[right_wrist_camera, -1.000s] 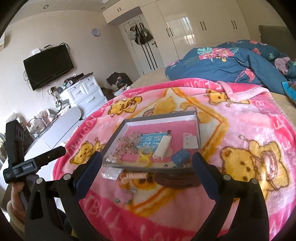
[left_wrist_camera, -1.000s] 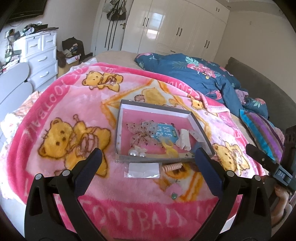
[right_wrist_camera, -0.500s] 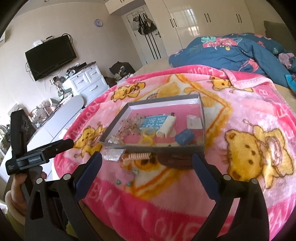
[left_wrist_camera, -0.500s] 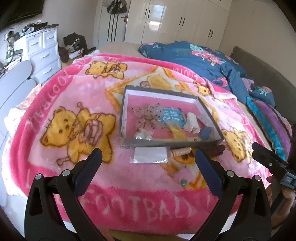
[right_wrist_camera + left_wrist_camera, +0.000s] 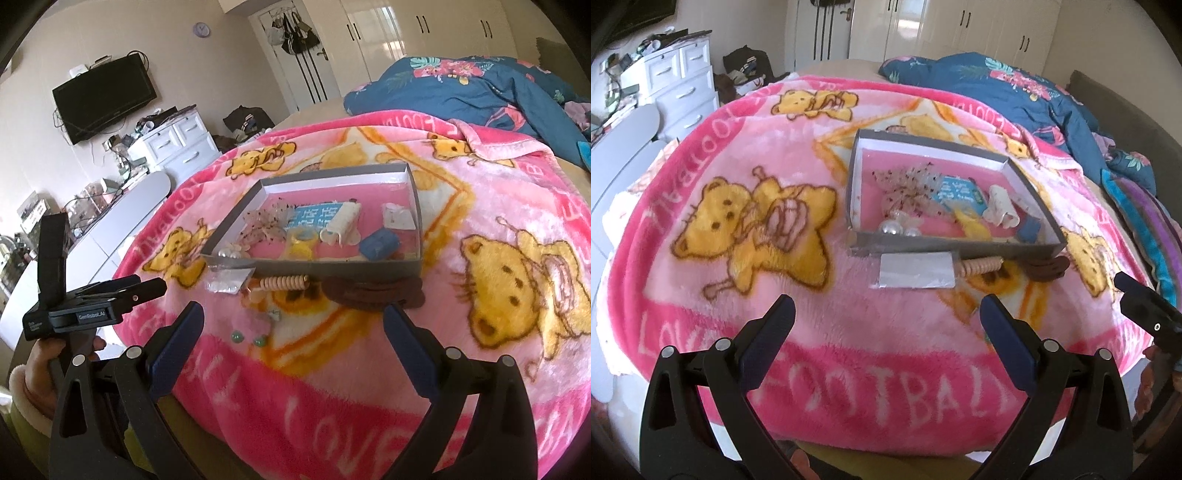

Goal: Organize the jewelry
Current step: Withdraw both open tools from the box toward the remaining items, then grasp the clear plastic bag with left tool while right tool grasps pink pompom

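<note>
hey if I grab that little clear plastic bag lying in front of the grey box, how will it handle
The small clear plastic bag lies flat on the pink fleece blanket, so it probably weighs little and flops when lifted. Its glossy film may slip between gripper pads. Lying so flat, its edge may be hard to catch.

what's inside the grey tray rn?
In the tray: a beaded tangle, pearl pieces, a blue card, a yellow ring, a white roll, a blue block, and a white packet. Whatever lies under them, or just behind the near wall, is hidden.
</note>
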Demonstrator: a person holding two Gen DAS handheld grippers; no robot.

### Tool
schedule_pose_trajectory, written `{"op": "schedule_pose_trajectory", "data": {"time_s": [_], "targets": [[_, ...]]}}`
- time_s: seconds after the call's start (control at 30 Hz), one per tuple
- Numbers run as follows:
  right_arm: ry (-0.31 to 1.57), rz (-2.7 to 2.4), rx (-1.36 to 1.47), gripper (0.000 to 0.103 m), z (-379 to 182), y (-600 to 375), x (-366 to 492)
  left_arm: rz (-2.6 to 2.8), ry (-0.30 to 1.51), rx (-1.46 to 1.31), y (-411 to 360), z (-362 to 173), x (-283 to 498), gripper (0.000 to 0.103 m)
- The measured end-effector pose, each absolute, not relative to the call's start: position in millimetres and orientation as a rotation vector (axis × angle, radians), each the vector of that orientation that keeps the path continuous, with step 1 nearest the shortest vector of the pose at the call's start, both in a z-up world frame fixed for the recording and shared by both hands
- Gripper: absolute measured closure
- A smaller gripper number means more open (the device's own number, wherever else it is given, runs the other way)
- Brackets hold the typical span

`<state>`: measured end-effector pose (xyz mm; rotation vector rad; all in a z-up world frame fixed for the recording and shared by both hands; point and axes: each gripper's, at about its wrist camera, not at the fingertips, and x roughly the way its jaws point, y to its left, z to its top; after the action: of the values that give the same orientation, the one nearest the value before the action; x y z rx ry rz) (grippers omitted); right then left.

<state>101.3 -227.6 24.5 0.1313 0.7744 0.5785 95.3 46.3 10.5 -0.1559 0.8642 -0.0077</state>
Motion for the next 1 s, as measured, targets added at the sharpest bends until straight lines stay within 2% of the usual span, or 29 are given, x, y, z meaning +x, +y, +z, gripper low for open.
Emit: {"op": "schedule_pose_trajectory", "data": {"time_s": [0.43,1.0], "targets": [[0.837,0.609,0.059,0.006,-6.2,-200.5,96.2,0.029,0.939,-0.182,57.7,-17.6,109.6,0.009],[0.893,0.660,-0.019,0.006,-35.9,-149.8,106.4,0.026,0.983,-0.180,55.2,-26.7,140.6,0.009]]}}
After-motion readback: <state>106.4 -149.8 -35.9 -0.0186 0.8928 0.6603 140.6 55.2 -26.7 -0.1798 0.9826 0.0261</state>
